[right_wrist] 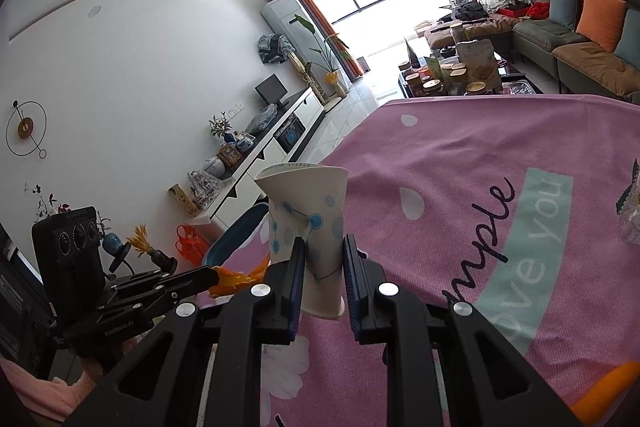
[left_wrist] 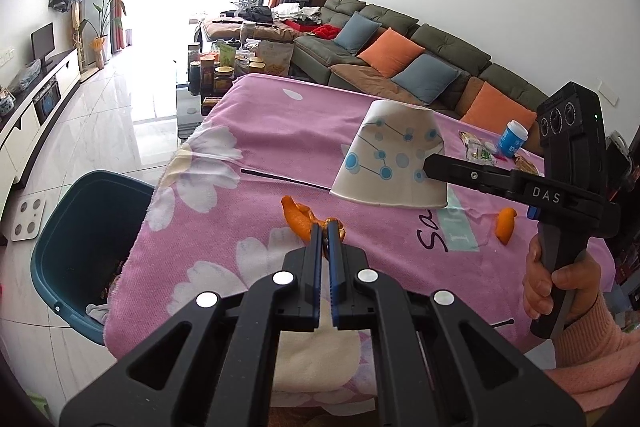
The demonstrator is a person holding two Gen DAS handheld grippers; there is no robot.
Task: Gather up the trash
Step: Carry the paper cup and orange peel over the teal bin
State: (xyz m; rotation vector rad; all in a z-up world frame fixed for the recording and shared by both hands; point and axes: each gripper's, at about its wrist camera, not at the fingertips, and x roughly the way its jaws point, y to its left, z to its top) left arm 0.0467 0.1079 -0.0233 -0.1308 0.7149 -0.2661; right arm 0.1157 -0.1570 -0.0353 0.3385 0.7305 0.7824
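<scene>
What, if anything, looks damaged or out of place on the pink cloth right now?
The paper cup in the right gripper is squashed, its rim pinched flat. A loose orange peel lies on the pink cloth.

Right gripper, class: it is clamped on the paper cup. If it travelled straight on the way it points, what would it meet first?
Probably the teal trash bin beside the table's edge: the right gripper, shut on the paper cup, points toward it. Depth is unclear.

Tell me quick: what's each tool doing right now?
Left tool: closed on an orange peel.
Right tool: closed on a squashed paper cup.
</scene>
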